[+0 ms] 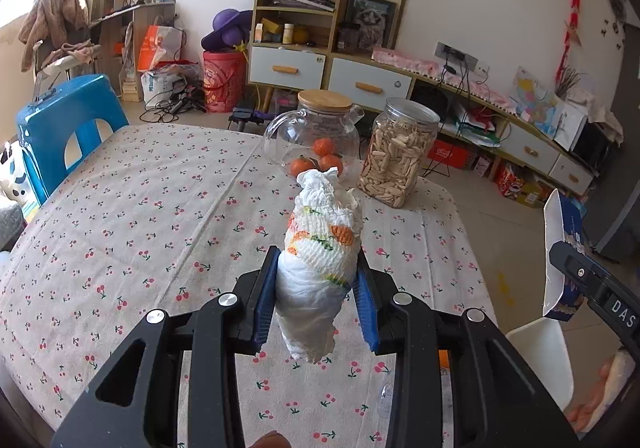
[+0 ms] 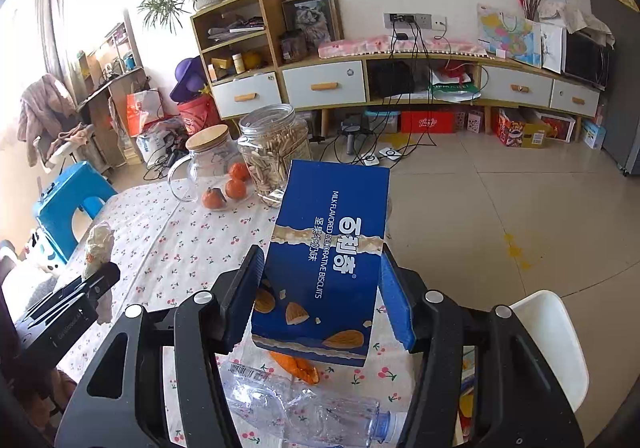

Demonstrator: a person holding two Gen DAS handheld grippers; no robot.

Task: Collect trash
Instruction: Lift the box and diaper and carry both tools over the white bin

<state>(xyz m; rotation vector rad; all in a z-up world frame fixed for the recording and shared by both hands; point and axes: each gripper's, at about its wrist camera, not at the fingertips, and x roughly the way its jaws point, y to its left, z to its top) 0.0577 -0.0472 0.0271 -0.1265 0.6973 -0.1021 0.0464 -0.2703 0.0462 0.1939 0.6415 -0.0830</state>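
Observation:
My left gripper (image 1: 318,288) is shut on a crumpled white paper towel (image 1: 320,252) with orange and green print, held above the cherry-print tablecloth (image 1: 140,208). It also shows in the right wrist view (image 2: 98,244). My right gripper (image 2: 320,288) is shut on a blue biscuit box (image 2: 328,260), held above the table; the box also shows at the right edge of the left wrist view (image 1: 562,256). An empty clear plastic bottle (image 2: 312,408) and an orange peel (image 2: 298,366) lie on the table under the right gripper.
A glass pitcher (image 1: 316,132) with a wooden lid, several tangerines (image 1: 324,158) and a jar of seeds (image 1: 400,152) stand at the table's far edge. A blue stool (image 1: 68,120) stands at the left, a white chair (image 2: 556,332) at the right.

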